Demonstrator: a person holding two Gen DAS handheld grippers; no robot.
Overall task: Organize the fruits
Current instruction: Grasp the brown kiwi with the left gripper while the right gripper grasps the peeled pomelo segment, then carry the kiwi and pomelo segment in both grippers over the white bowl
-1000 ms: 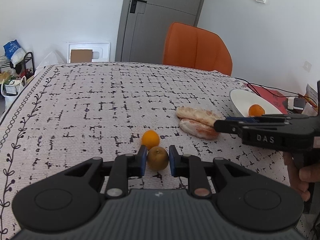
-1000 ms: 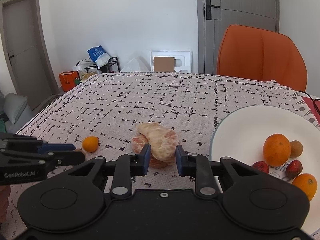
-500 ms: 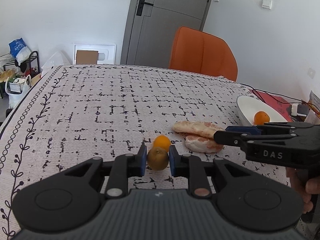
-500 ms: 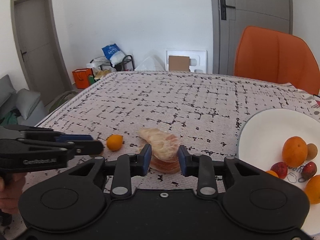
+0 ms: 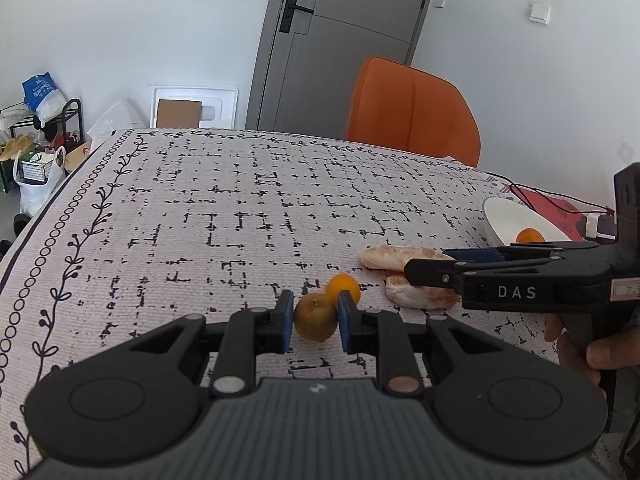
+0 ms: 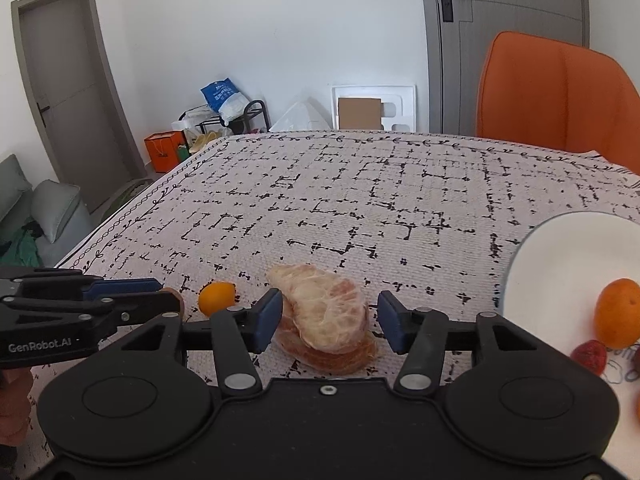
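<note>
left wrist view: the left gripper [image 5: 315, 316] was clenched on a dull brownish-green fruit [image 5: 315, 317], its blue pads [image 5: 285, 318] touching both sides, the fruit low over the patterned cloth [image 5: 200, 220]. a small orange [image 5: 343, 289] lay just behind it on the cloth. further right, two pomelo pieces [image 5: 416, 276] lay side by side, with the right gripper [image 5: 434, 264] reaching across them from the right, held in a hand [image 5: 580, 354]. a white plate [image 5: 508, 216] with an orange fruit [image 5: 529, 236] in it sat near the table's right edge. an orange chair [image 5: 412, 108] stood behind the table.

right wrist view: the right gripper [image 6: 326, 322] was released, its jaws spread wide on either side of the stacked pomelo pieces [image 6: 326, 320], the left pad [image 6: 267, 320] just beside them and the right one apart. the small orange [image 6: 216, 298] lay to the left, near the left gripper [image 6: 168, 300] tips. the plate [image 6: 560, 256] at right held an orange fruit [image 6: 618, 318] and a red one [image 6: 589, 356].
</note>
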